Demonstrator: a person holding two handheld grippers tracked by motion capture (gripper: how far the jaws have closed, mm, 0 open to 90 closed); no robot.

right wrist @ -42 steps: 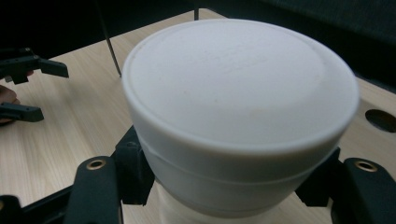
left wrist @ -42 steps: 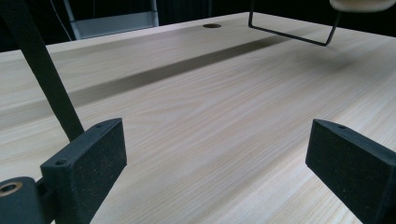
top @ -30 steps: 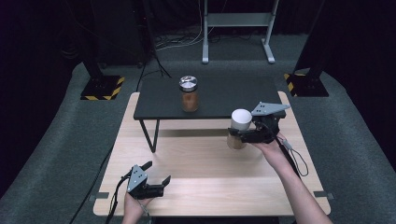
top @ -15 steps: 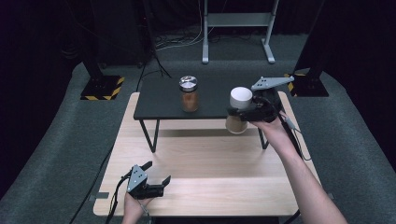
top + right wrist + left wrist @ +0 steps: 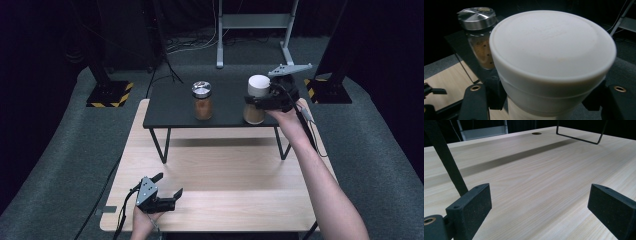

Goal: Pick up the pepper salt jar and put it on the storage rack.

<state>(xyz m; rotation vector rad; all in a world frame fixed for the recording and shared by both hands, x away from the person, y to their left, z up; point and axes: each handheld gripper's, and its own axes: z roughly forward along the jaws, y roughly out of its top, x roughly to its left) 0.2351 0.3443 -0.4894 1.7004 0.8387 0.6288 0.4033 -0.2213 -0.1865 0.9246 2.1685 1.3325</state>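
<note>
A jar with a white lid (image 5: 258,85) and tan contents is held upright by my right gripper (image 5: 255,103), which is shut on its body just under the lid. It hangs over the right front part of the small black table (image 5: 170,107). In the right gripper view the white lid (image 5: 551,50) looms close between my right gripper's (image 5: 549,101) jaws. A second jar with a silver lid (image 5: 202,100) and brown contents stands near the middle of the black table, also seen as the silver-lidded jar (image 5: 477,32). My left gripper (image 5: 169,185) rests open on the wooden table (image 5: 225,170), its jaws (image 5: 541,207) holding nothing.
The black table stands on thin hairpin legs (image 5: 160,145) at the back of the wooden table. Black stands with yellow-striped bases (image 5: 107,95) flank it on the grey floor. A metal frame (image 5: 252,30) and cables lie behind.
My right gripper has carried the white-lidded jar upward and farther back, from in front of the black table to over its right end. The left gripper has stayed put.
</note>
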